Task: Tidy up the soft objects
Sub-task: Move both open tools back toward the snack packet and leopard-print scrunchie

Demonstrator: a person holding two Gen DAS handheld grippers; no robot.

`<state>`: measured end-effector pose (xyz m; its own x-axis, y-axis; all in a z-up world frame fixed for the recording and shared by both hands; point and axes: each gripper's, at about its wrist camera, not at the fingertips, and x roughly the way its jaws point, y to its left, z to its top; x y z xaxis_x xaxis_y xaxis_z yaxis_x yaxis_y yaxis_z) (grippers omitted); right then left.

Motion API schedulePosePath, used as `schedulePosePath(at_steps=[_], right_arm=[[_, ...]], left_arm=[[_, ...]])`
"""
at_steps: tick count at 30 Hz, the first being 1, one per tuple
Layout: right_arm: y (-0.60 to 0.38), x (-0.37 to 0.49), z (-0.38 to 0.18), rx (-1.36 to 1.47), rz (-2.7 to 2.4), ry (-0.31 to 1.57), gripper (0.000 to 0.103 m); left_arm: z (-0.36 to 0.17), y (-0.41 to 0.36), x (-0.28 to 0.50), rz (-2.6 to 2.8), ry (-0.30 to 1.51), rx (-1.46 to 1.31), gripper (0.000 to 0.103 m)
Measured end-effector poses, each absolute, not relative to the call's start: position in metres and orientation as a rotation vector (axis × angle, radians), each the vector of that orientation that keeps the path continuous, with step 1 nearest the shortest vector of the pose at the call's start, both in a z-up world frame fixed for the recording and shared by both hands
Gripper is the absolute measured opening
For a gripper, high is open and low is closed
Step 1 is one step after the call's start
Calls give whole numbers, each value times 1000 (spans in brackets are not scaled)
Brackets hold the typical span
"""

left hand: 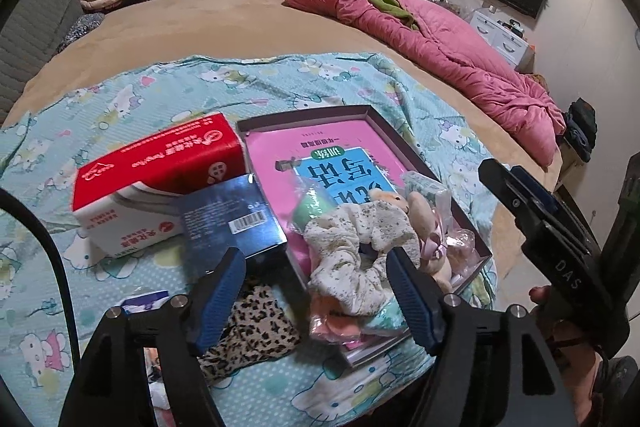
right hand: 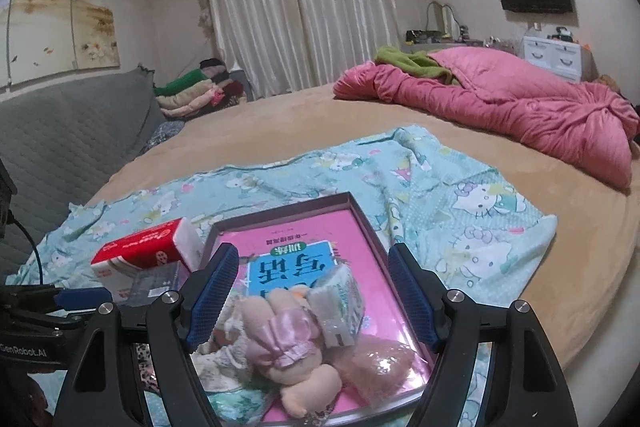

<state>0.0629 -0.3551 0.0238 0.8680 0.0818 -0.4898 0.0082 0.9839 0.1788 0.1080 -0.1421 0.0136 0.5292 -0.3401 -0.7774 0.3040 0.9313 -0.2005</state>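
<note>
Bed [right hand: 280, 131] with cartoon sheet [right hand: 480, 203] under both grippers. Tray [right hand: 360, 211] just ahead holds book [right hand: 280, 267], doll [right hand: 292, 355], tissue pack [right hand: 340, 303], scrunchie [left hand: 352, 251]. Left view alone shows leopard cloth [left hand: 256, 327] under left gripper [left hand: 316, 267] and blue box [left hand: 232, 223] by tissue box [left hand: 160, 171]. Right gripper [right hand: 312, 267] spread, empty; left also spread, nothing pinched.

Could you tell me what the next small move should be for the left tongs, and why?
Probably lower the left tongs, which stand open, onto the leopard-print cloth and close on it. It lies on the cartoon-print sheet outside the shallow box, while the floral scrunchie and plush doll already sit in the box, so it seems to be the soft item left to gather.
</note>
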Motion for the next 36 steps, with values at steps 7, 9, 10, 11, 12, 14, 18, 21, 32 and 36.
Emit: schedulePosePath(at_steps=[7,9,10,11,12,14,18,21,32,36], right_arm=[[-335,54,43,152,83,488,79],[-328,52,48,144,103,484,79],[-323,51,51,140,116,482,79],[-319,49,53,137,125,481,79],[-316,49,55,135,131,481,79],[-309,47,59,123,149,482,79],[-295,43,64,103,182,484,79],[-286,41,66,90,205,488,79],[-248,32,69,1,304,507,79],[-232,30,66,-37,350,519,79]], left_arm=[[24,-125,99,-366,918,-43,74],[27,-121,97,-362,915,-46,75],[29,-117,96,-357,913,-47,76],[29,-115,95,-353,911,-46,76],[30,-113,94,-349,908,-44,76],[32,-106,94,-337,905,-42,76],[34,-91,90,-320,905,-55,76],[35,-78,89,-299,903,-65,76],[38,-22,88,-231,906,-141,76],[33,-8,87,-210,921,-154,76]])
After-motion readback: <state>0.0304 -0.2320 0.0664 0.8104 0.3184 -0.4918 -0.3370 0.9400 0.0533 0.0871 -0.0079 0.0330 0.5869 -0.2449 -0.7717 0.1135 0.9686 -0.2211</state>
